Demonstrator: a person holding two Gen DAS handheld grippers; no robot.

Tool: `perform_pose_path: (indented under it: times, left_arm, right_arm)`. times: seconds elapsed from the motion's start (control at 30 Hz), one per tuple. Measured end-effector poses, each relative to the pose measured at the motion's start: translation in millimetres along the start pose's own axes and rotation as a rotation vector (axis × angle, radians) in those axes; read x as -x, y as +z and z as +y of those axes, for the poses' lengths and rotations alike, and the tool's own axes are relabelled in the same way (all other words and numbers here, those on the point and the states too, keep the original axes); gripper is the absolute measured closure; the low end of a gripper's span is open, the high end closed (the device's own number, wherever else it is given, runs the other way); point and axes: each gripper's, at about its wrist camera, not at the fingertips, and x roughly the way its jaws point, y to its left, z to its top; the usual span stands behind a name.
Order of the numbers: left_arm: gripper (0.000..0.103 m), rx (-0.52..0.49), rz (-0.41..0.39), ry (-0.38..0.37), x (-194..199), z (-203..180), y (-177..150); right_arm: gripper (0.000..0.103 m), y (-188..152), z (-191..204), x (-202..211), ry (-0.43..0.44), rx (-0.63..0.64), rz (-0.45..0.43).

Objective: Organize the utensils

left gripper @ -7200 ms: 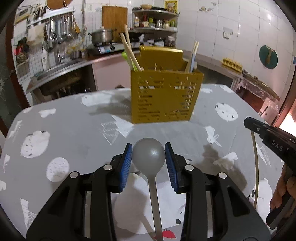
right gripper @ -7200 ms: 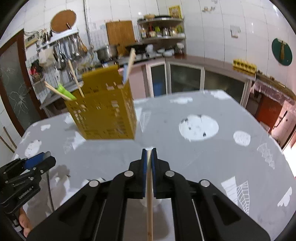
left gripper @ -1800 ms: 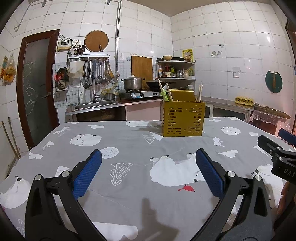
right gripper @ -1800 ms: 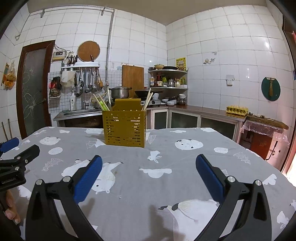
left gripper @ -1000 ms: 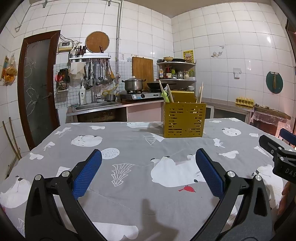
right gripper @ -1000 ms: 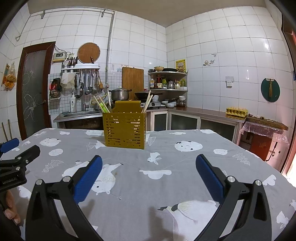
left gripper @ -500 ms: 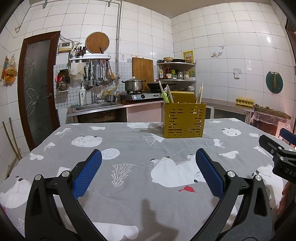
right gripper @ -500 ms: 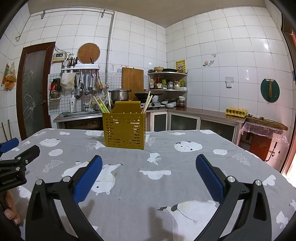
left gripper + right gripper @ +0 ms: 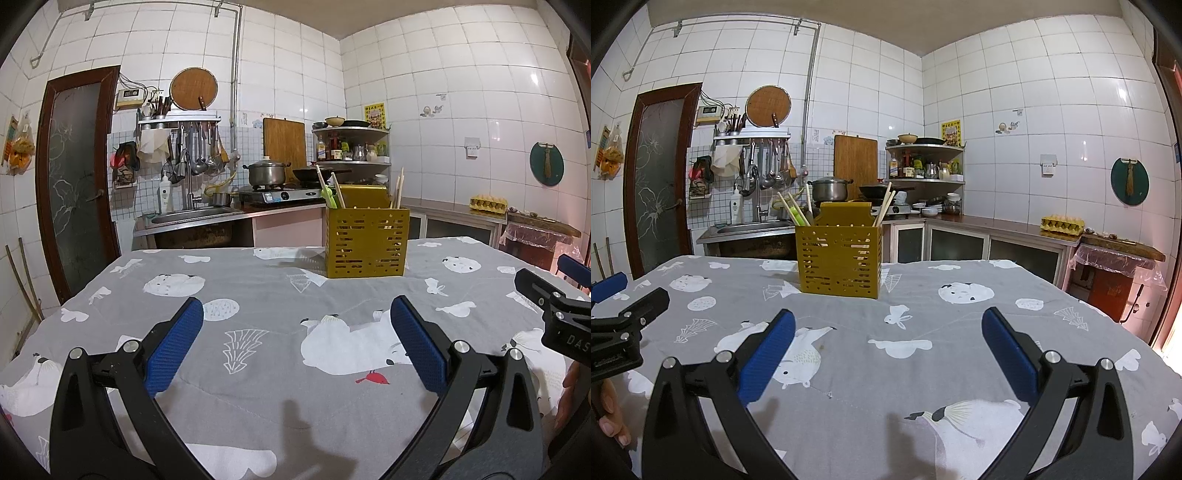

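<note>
A kitchen table covered by a grey cloth (image 9: 258, 295) printed with white animals fills the lower half of both views.

In the left wrist view, from left to right: a dark wooden door (image 9: 77, 177) stands at the far left. Next to it a wall rack (image 9: 184, 147) holds hanging ladles and tools above a steel sink (image 9: 192, 214). A steel pot (image 9: 266, 173) sits on a stove, with a wooden board (image 9: 284, 142) leaning on the tiles behind. In the foreground the left gripper (image 9: 295, 317) is spread wide, its blue pads (image 9: 173, 343) far apart with nothing between them, above the near part of the cloth. Beyond it, right of centre, stands the yellow caddy (image 9: 367, 242), a slotted box upright on the table. Chopsticks (image 9: 398, 188) and a green utensil (image 9: 328, 195) stick out of its top. At the far right edge, part of the right gripper (image 9: 550, 302) shows.

In the right wrist view, the left gripper (image 9: 624, 325) shows at the far left edge, with fingertips (image 9: 613, 421) of the person's hand below it. The caddy (image 9: 838, 258) stands left of centre, toward the far side of the table, chopsticks (image 9: 884, 203) leaning out. The right gripper (image 9: 886, 317) is also spread wide and holds nothing, well short of the caddy. A corner shelf (image 9: 925, 162) of jars, an egg tray (image 9: 1062, 222) on the counter and a green round board (image 9: 1129, 181) on the wall follow to the right.
</note>
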Motion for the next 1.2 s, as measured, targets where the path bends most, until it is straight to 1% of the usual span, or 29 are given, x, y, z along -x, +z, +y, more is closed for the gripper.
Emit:
perform_pose_path:
  times: [1.2]
  left_arm:
    - [0.005, -0.004, -0.007, 0.001, 0.8, -0.5, 0.4]
  right_arm:
    - [0.004, 1.5, -1.9, -0.8, -0.001, 0.002, -0.005]
